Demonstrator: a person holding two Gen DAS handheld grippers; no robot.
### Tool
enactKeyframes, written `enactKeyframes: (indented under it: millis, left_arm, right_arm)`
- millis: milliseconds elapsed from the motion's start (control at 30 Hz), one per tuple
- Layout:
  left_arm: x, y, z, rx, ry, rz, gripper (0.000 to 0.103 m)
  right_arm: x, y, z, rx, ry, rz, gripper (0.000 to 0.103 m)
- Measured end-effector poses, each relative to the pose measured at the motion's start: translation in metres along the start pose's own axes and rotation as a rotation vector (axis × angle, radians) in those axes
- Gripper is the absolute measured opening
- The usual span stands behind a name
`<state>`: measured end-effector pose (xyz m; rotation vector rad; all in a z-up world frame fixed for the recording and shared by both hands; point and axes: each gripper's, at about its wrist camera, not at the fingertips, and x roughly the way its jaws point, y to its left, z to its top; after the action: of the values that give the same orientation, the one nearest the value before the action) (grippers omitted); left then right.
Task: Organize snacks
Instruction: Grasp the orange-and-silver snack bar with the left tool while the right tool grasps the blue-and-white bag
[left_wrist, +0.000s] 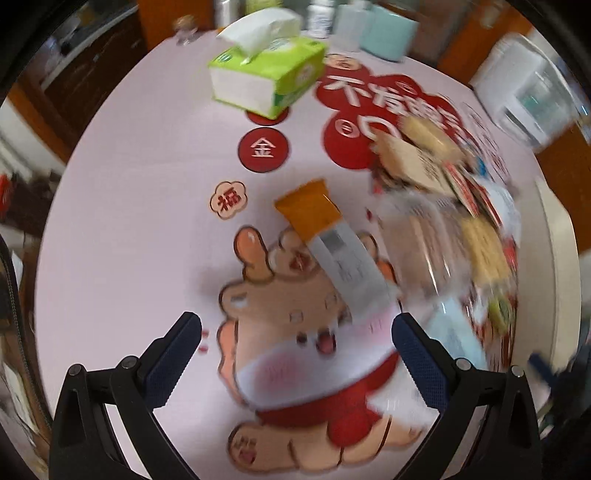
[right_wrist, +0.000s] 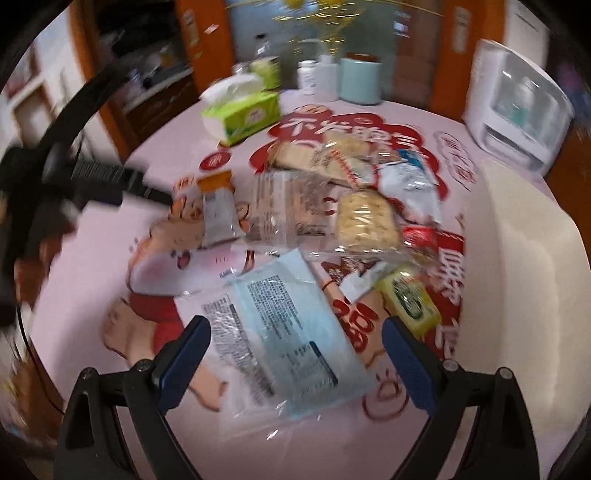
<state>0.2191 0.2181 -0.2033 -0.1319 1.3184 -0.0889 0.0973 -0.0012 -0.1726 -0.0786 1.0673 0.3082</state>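
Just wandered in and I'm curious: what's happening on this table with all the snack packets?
A person holds a two-finger tool in each hand, sorting snacks. Both are open and empty. The left tool faces an orange-and-white packet lying alone, apart from the pile. The right tool hovers over a light blue packet at the near edge of the pile. A white bin sits to the right.

This looks like a home dining room: a round table (right_wrist: 110, 258) under a festive cartoon cloth holds a tissue pack (right_wrist: 243, 110), bottles (right_wrist: 308, 75), a pale blue canister (right_wrist: 360, 79) and scattered snacks (right_wrist: 365, 218), with wooden cabinets (right_wrist: 155, 96) behind.
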Motion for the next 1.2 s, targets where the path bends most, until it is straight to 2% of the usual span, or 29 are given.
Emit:
enactKeyframes:
  millis: [133, 267, 400, 667, 767, 900, 967, 1067, 1133, 1200]
  left_arm:
    - [0.028, 0.004, 0.025, -0.113, 0.016, -0.014, 0.102]
    - [0.051, 0.002, 0.044, -0.198, 0.015, 0.047, 0.102]
    - [0.07, 0.002, 0.053, -0.283, 0.033, 0.059, 0.102]
    - [0.097, -0.025, 0.058, -0.262, 0.092, 0.168, 0.099]
    - [0.102, -0.03, 0.059, -0.267, 0.098, 0.197, 0.099]
    - [0.105, -0.03, 0.061, -0.279, 0.108, 0.185, 0.097]
    - [0.102, -0.032, 0.057, -0.269, 0.103, 0.186, 0.092]
    - [0.096, -0.041, 0.053, -0.235, 0.083, 0.184, 0.073]
    - [0.092, -0.049, 0.05, -0.201, 0.07, 0.181, 0.049]
    - [0.09, -0.056, 0.049, -0.167, 0.067, 0.181, 0.045]
  right_arm:
    - [0.026, 0.003, 0.002, -0.074, 0.054, 0.04, 0.095]
    - [0.041, 0.005, 0.003, -0.119, 0.098, 0.103, 0.095]
    - [0.049, 0.005, 0.001, -0.124, 0.11, 0.128, 0.095]
    - [0.048, 0.011, 0.007, -0.158, 0.128, 0.235, 0.095]
    - [0.052, 0.019, 0.006, -0.219, 0.138, 0.212, 0.098]
    - [0.061, 0.026, 0.004, -0.277, 0.153, 0.178, 0.101]
    - [0.064, 0.028, 0.005, -0.29, 0.161, 0.165, 0.101]
    - [0.071, 0.028, 0.007, -0.299, 0.19, 0.127, 0.103]
    - [0.079, 0.026, 0.007, -0.291, 0.218, 0.119, 0.103]
    - [0.086, 0.02, 0.007, -0.257, 0.255, 0.131, 0.103]
